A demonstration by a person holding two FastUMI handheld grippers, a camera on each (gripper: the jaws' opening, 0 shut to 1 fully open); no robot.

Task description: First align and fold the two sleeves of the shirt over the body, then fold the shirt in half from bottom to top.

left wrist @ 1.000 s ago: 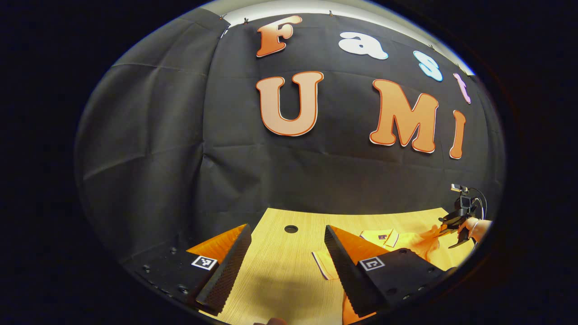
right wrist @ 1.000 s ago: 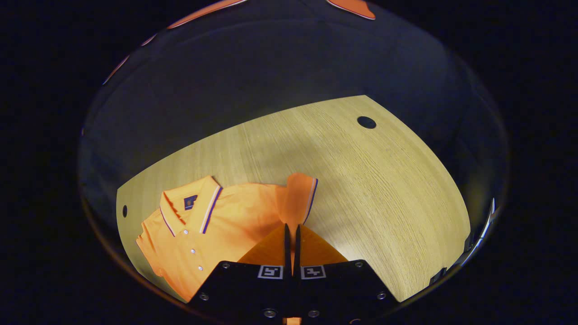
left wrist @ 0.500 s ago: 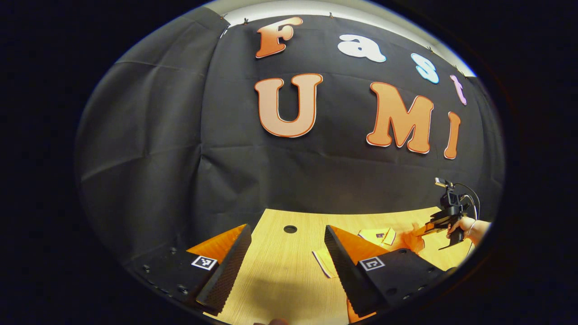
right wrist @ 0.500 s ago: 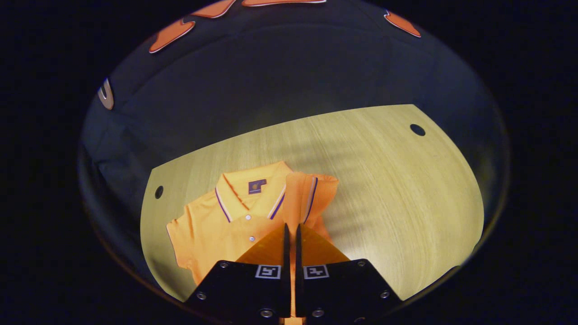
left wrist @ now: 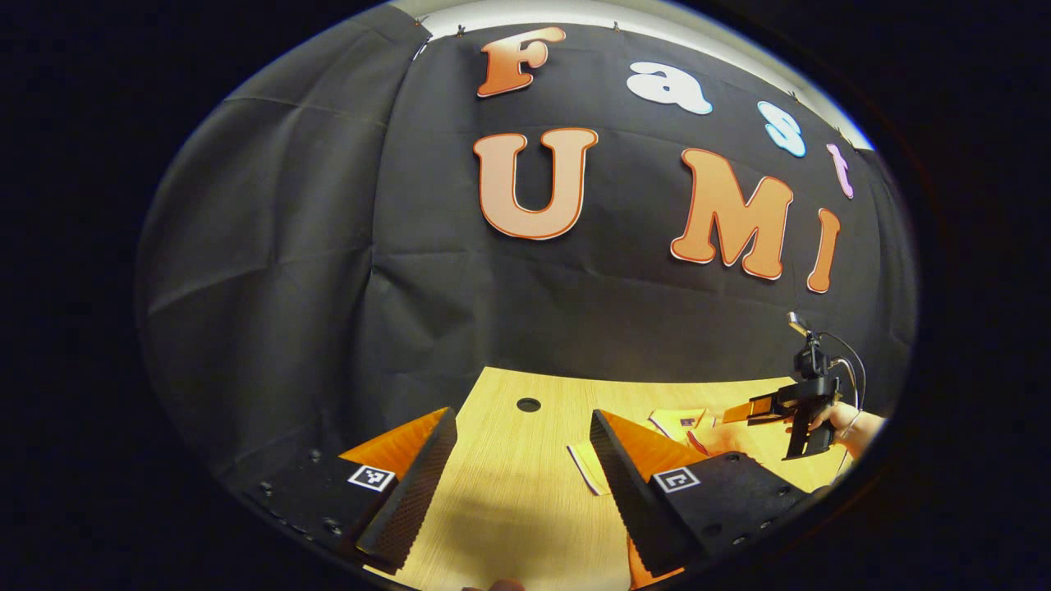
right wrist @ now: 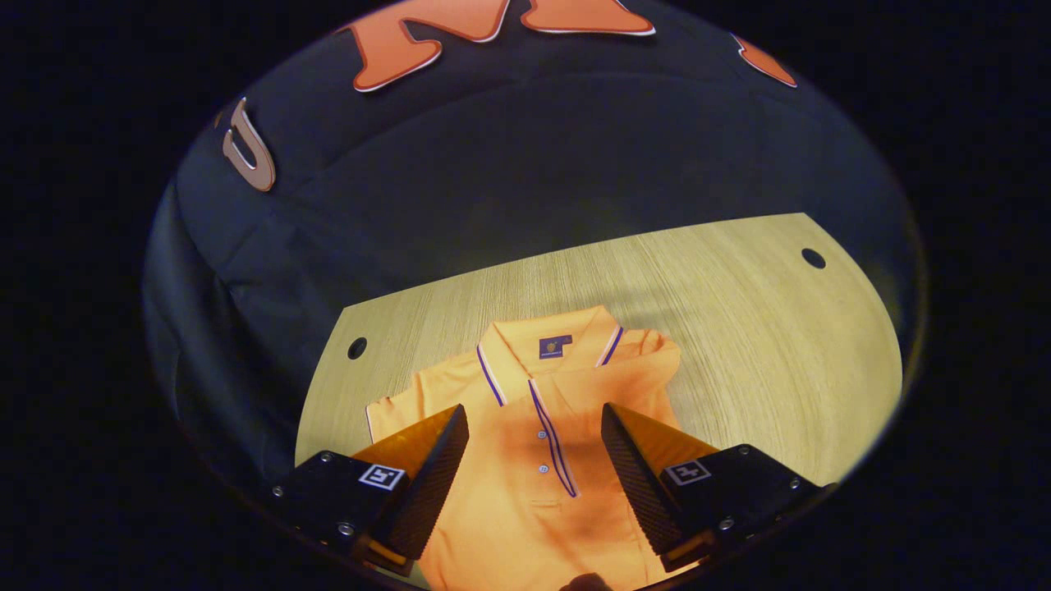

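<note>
Orange polo shirt (right wrist: pixel 534 443) lying face up on the wooden table (right wrist: pixel 739 328), collar toward the far table edge. Collar (right wrist: pixel 546 349) trimmed with white and dark stripes; a small dark label shows inside the neck. Button placket (right wrist: pixel 548 447) runs down from the collar, with two pale buttons visible. One sleeve (right wrist: pixel 644 369), right of the collar, lies folded over the body; the other sleeve (right wrist: pixel 394 410), left of the collar, lies spread flat on the table.

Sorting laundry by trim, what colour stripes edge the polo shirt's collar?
Purple and white stripes on the orange polo shirt's collar, clearest in the right gripper view.
</note>
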